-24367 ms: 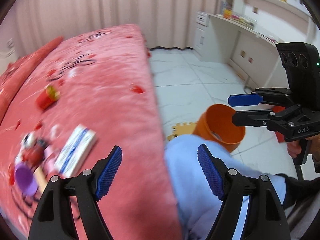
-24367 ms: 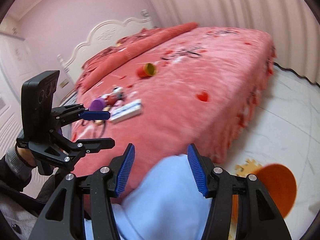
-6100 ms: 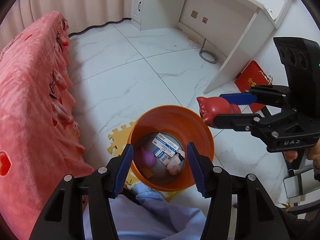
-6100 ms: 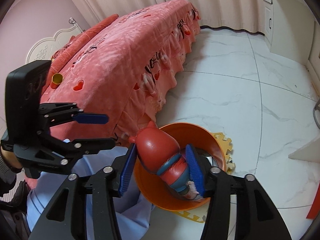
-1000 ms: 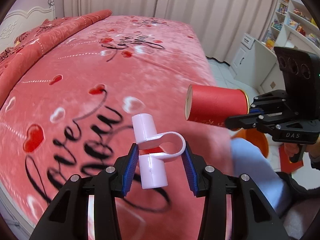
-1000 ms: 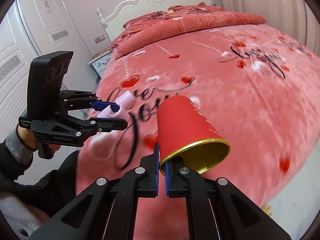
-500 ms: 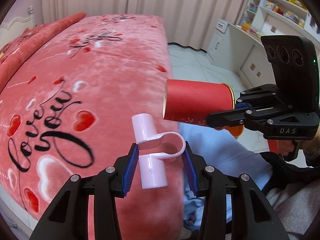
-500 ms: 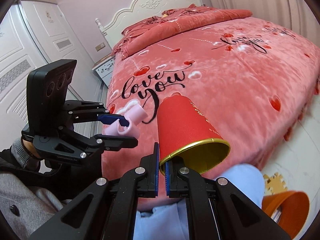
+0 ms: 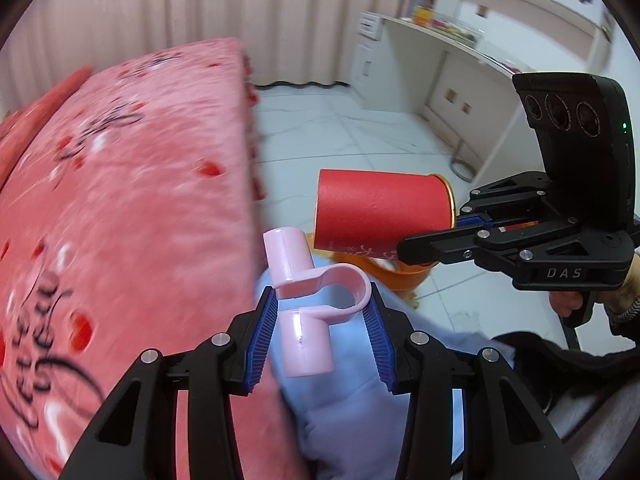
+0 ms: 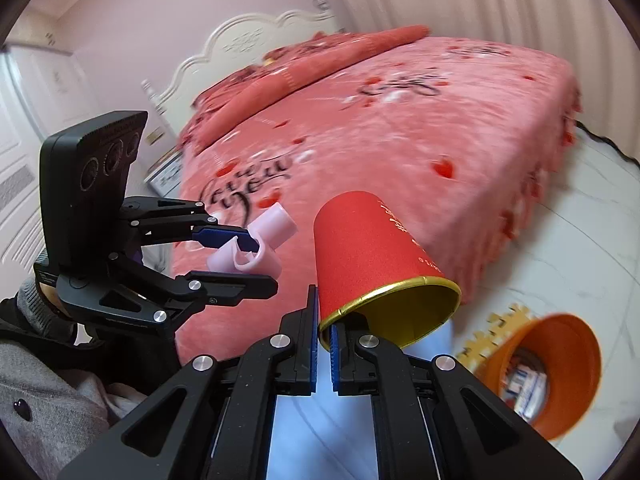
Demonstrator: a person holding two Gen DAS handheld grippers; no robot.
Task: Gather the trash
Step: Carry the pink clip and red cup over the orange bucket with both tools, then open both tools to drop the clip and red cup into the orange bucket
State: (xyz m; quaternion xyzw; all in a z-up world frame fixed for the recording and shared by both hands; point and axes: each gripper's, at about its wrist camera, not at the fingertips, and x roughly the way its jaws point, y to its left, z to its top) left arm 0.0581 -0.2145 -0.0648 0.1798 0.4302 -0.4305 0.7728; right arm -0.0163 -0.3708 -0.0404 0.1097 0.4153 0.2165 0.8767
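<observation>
My left gripper (image 9: 320, 328) is shut on a pink plastic clip-like piece (image 9: 310, 292) and holds it in the air past the bed's edge; it also shows in the right wrist view (image 10: 256, 246). My right gripper (image 10: 324, 334) is shut on the rim of a red paper cup (image 10: 372, 264) with a gold inside, held on its side (image 9: 380, 216). The orange trash bin (image 10: 560, 364) stands on the floor at the lower right and holds boxes; in the left wrist view only a part of it (image 9: 404, 276) shows behind the cup.
The pink bed (image 9: 120, 200) with heart print fills the left. White marble floor (image 9: 340, 132) lies beyond. A white desk and shelves (image 9: 460, 64) stand at the back right. My light blue lap (image 9: 360, 408) is below. A yellow foam mat (image 10: 484, 332) lies by the bin.
Both grippers have swung right, away from the bed, toward the floor and the bin. The clip and the cup stay held. The bin shows larger in the right wrist view.
</observation>
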